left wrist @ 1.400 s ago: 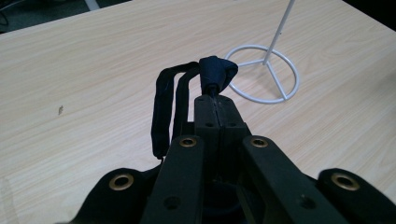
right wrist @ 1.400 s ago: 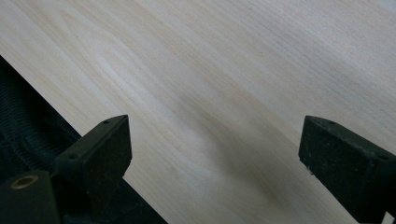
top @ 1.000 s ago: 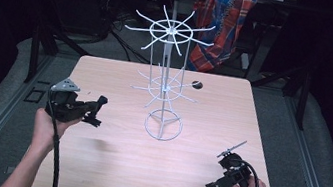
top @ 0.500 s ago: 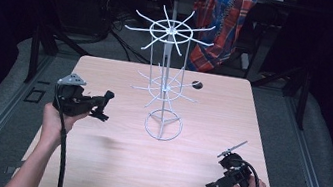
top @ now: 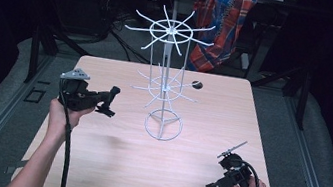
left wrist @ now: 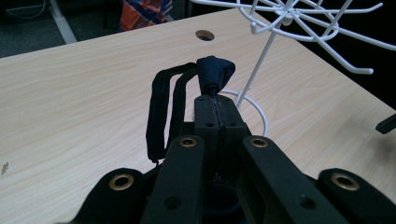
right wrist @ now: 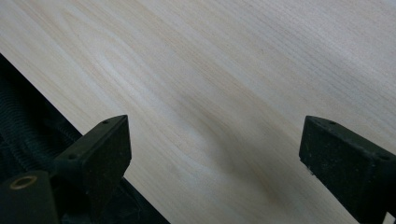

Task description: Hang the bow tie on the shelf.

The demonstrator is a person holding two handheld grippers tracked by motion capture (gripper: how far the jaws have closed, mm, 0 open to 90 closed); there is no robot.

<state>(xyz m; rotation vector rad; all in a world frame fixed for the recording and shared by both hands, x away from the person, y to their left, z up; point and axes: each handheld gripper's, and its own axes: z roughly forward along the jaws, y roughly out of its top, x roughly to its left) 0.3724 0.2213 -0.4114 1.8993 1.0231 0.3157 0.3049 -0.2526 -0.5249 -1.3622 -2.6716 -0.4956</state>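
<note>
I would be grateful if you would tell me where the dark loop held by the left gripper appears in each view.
High view: the loop is left of centre, at the left gripper's tip.
Left gripper view: centre, in the shut jaws.
Right gripper view: not in it.
Shared landmark: the white wire rack.

my left gripper moved slightly toward the white wire rack, tilted more level than before, grey plate now further from the table's left edge, dark strap clamped in it carried along
</note>
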